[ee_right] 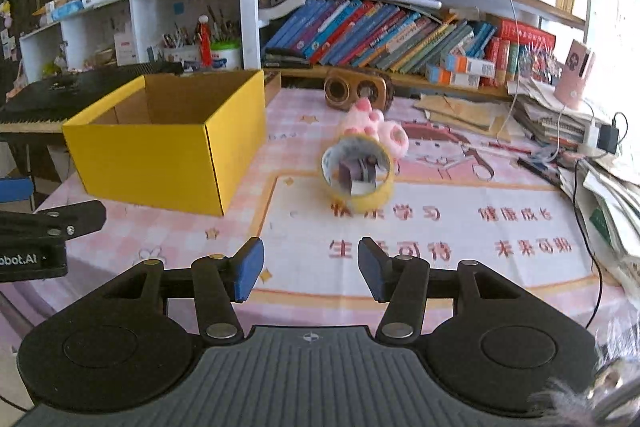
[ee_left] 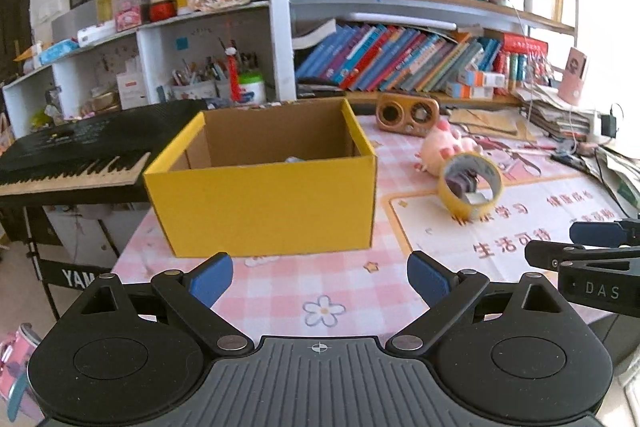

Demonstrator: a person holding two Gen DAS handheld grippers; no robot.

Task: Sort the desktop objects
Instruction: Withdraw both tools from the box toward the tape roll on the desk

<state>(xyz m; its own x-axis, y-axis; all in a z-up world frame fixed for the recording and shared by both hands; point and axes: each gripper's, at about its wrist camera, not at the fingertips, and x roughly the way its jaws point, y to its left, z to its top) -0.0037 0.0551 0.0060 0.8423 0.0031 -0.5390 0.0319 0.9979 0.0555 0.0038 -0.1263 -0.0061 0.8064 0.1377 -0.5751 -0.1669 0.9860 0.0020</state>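
Your left gripper [ee_left: 320, 277] hovers over the near edge of the counter [ee_left: 280, 291], its blue fingers [ee_left: 212, 277] spread wide and holding nothing. Straight ahead of it stands the yellow box [ee_left: 264, 203], open at the top, with something pale lying at the bottom, too hidden to name. Your right gripper [ee_right: 310, 269] also hangs released and empty, fingers [ee_right: 250, 269] apart, a narrower gap than the left. Beyond it, well apart, the tape roll [ee_right: 358, 175] stands on edge on the counter, right of the box, its hole facing you. A small dark thing shows through that hole; you cannot tell what it is. The pink plush [ee_right: 376, 127] lies just behind the roll, touching or nearly so. Farther back sits the wooden radio [ee_right: 356, 89], in front of the bookshelf [ee_right: 400, 39]. A keyboard [ee_left: 76, 155] stands left of the box.
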